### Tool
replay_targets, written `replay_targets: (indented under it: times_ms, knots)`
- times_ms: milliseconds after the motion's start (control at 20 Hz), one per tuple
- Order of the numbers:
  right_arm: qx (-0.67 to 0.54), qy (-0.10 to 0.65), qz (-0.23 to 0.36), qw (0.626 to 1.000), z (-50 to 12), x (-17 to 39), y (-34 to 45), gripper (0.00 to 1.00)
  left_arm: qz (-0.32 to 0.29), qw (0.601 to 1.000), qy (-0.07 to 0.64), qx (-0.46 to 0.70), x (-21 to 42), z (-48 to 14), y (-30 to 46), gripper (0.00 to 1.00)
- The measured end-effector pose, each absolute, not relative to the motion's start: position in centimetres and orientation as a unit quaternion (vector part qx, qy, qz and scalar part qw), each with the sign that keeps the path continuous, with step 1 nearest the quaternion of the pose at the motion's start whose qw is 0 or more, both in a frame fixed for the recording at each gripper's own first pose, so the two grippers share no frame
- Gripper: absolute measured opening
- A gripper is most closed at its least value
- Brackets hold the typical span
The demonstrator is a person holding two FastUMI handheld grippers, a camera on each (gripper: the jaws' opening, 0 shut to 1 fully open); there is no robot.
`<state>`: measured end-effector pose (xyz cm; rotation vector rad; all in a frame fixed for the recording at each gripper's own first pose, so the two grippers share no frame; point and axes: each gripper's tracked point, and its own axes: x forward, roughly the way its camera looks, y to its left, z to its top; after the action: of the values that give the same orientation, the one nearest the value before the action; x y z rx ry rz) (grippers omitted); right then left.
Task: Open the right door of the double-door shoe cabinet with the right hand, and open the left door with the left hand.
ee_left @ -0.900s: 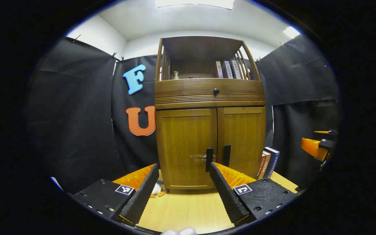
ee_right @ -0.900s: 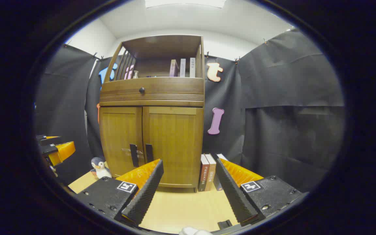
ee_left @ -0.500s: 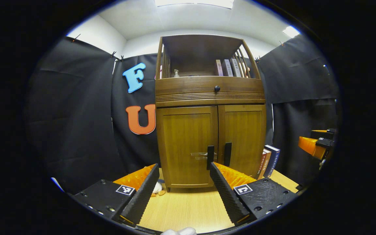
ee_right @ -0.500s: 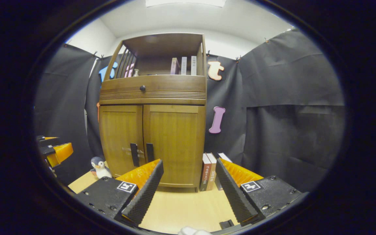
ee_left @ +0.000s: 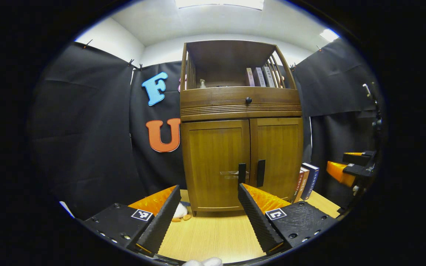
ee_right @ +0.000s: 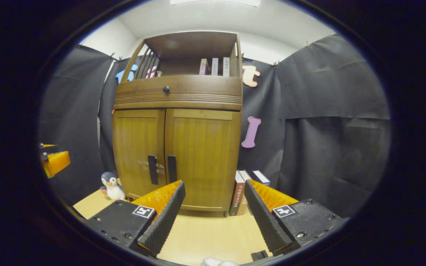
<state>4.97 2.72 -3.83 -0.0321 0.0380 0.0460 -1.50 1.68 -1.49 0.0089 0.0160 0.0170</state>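
Wooden cabinet [ee_left: 240, 122]: a tall brown shoe cabinet standing on the pale tabletop [ee_left: 213, 236], backed by black cloth; in the right gripper view [ee_right: 178, 122] it stands left of centre.
Doors: the left door [ee_left: 216, 159] and the right door [ee_left: 276, 155] are both closed, meeting flush at the middle seam.
Door handles: 2 dark vertical bars just beside the seam, the left handle [ee_left: 242, 173] and the right handle [ee_left: 260, 173]; in the right gripper view they sit at [ee_right: 152, 169] and [ee_right: 171, 169]. Neither gripper touches them.
Upper part: a drawer front with 1 round black knob [ee_left: 248, 99]; above it an open shelf holding upright books [ee_left: 259, 77] and a small bottle [ee_left: 202, 83].
Left gripper [ee_left: 208, 214]: low over the tabletop, aimed at the cabinet's base, its 2 ribbed black fingers [ee_left: 160, 221] spread wide with nothing between them; well short of the doors.
Right gripper [ee_right: 215, 218]: also low over the tabletop, fingers [ee_right: 163, 221] spread wide and bare, pointed at the cabinet's right corner; in the left gripper view its orange body [ee_left: 342, 171] shows at the far right.
Floor books [ee_right: 244, 190]: several standing upright, just beside the cabinet's right side.
Penguin toy [ee_right: 110, 184]: a small plush on the tabletop near the cabinet's left corner.
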Motion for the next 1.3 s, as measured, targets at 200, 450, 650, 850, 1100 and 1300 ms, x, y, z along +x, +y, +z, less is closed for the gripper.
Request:
replay_targets:
  times_ms: [200, 450, 650, 850, 1100, 1300]
  knots:
    - [-0.019, 0.03, 0.045, 0.998, -6.1, 9.6, 5.5, 1.0, 0.012, 1.0, 0.012, -0.006, -2.8, -2.1, 2.4, 0.96]
    - [-0.022, 0.074, 0.068, 0.995, -9.3, 17.0, 9.6, 1.0, 0.031, 0.999, 0.023, -0.012, -4.2, -3.3, 3.7, 0.96]
    - [-0.019, 0.094, 0.078, 0.992, -9.7, 22.0, 12.7, 1.0, 0.056, 0.998, 0.034, -0.008, -5.2, -4.0, 5.1, 0.96]
    - [-0.018, 0.098, 0.088, 0.991, -9.6, 25.6, 15.6, 1.0, 0.076, 0.996, 0.041, -0.007, -5.9, -4.4, 6.2, 1.0]
    - [-0.015, 0.113, 0.088, 0.99, -9.7, 29.1, 17.4, 0.89, 0.09, 0.995, 0.043, -0.008, -6.1, -4.6, 7.2, 0.96]
    - [-0.011, 0.122, 0.077, 0.989, -10.0, 31.0, 17.3, 0.71, 0.098, 0.994, 0.046, -0.01, -6.2, -4.8, 8.0, 0.96]
